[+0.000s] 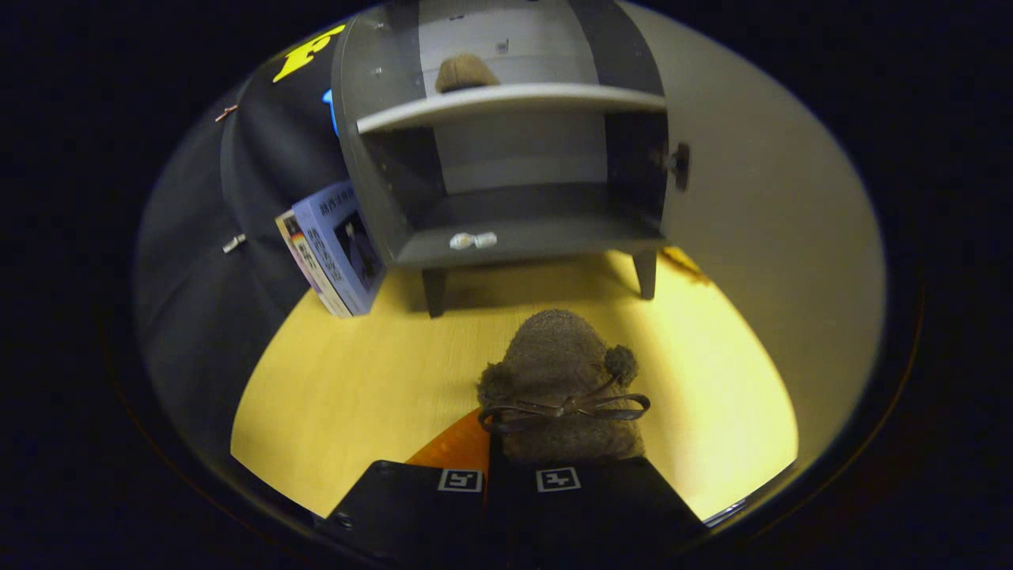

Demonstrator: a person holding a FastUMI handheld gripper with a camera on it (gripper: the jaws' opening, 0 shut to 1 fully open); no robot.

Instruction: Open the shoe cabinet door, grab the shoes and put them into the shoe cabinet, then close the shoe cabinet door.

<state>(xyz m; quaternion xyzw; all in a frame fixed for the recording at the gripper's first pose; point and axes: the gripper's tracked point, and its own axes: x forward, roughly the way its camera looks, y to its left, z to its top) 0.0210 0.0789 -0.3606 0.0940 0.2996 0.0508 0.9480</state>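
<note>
before the open shoe cabinet (506, 229), the tool (510, 467) points forward, pinching 1 shoe (558, 372).

This place is a recording booth set up to look like a corner of a home, not a real room. A small grey shoe cabinet (506, 158) on short dark legs stands on a yellow wood-pattern board (356, 380), with its door (760, 206) swung open to the right. Behind the cabinet and to its left hangs a black cloth wall (237, 198) held by clips. A box with printed sides (336, 245) leans just left of the cabinet. Brown fluffy slippers (562, 372) in front of the cabinet and on its upper shelf give the household feeling.
</note>
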